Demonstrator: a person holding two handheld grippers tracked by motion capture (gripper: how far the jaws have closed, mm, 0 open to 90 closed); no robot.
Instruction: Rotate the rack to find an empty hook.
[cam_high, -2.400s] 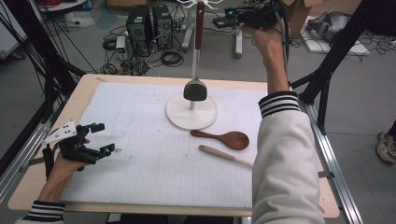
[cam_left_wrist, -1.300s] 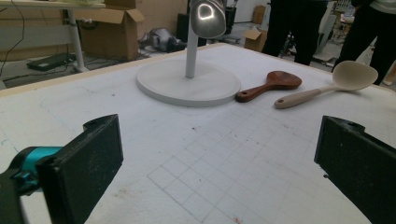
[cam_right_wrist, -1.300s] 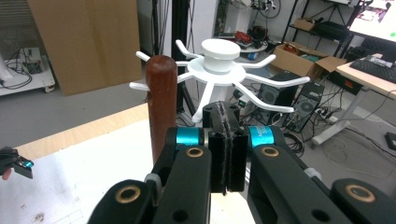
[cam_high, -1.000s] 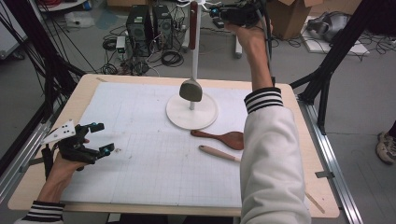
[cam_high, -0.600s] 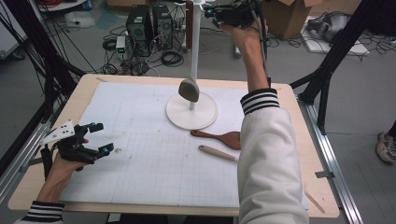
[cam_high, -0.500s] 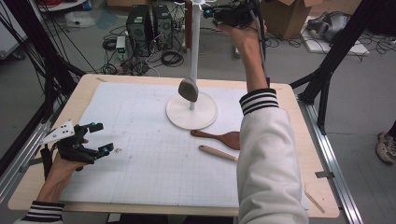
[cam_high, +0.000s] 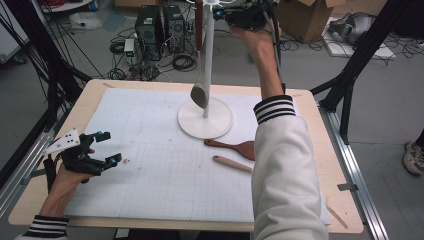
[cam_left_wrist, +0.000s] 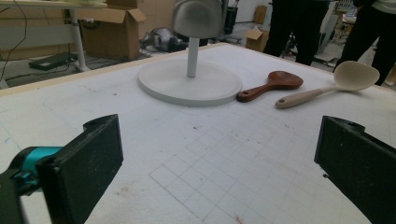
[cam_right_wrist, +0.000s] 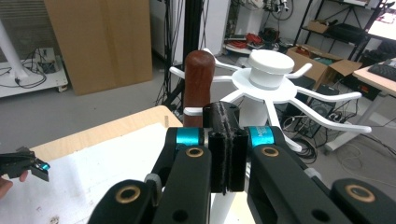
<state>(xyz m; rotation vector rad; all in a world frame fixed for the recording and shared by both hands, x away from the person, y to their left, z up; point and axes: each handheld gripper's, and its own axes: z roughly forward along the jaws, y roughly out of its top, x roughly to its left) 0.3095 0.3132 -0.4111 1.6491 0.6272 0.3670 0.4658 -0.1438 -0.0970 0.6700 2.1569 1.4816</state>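
Note:
A spoon with a dark brown handle (cam_high: 199, 25) and a grey head (cam_high: 200, 94) hangs upright beside the pole of a white hook stand (cam_high: 208, 60). My right gripper (cam_high: 220, 14) is raised at the stand's top, shut, its pads pressed together with nothing visible between them. In the right gripper view its tips (cam_right_wrist: 226, 116) sit just in front of the brown handle (cam_right_wrist: 198, 79), left of the stand's hub (cam_right_wrist: 271, 65). My left gripper (cam_high: 110, 147) rests open on the mat at the left, with nothing between its pads (cam_left_wrist: 222, 172). The grey head (cam_left_wrist: 197, 17) hangs above the stand's base (cam_left_wrist: 187, 86).
A dark wooden spoon (cam_high: 235, 147) and a pale spoon (cam_high: 232, 164) lie on the white gridded mat (cam_high: 150, 175) right of the stand's round base (cam_high: 220, 127). Both also lie ahead in the left gripper view: the wooden spoon (cam_left_wrist: 273, 84), the pale spoon (cam_left_wrist: 336, 84). Black frame posts flank the table.
My right hand has shifted left at the top of the stand, and the hanging spoon has moved left with it, its head swinging slightly. The left hand has kept still.

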